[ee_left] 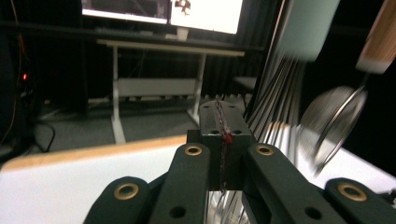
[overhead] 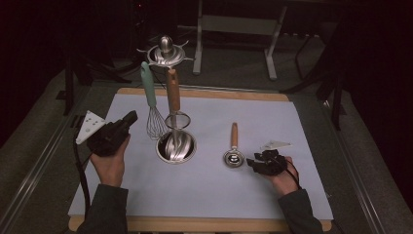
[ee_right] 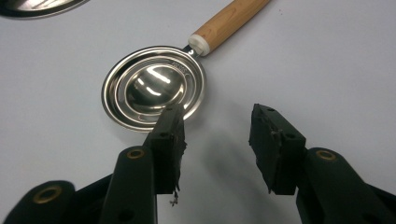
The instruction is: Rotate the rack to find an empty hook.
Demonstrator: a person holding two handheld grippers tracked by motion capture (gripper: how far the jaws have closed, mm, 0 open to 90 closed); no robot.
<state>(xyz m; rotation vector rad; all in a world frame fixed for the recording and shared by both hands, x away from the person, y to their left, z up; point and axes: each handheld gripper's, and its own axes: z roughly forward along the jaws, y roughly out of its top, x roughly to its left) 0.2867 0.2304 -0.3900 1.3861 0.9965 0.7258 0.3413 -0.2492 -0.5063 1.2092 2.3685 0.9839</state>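
Utensils — one whisk (overhead: 155,114), two strainers (overhead: 234,157).

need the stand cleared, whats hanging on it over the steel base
A whisk with a mint handle and a wooden-handled utensil hang from the stand. The second one's head hangs at the shiny base; its shape there is hard to read.

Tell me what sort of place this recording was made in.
Probably a lab or test room set up as a kitchen workbench, not a home kitchen. A white mat covers a wooden board, with kitchen tools hung on a steel stand. Behind stand a bare metal desk frame and lit screens in a dark room.
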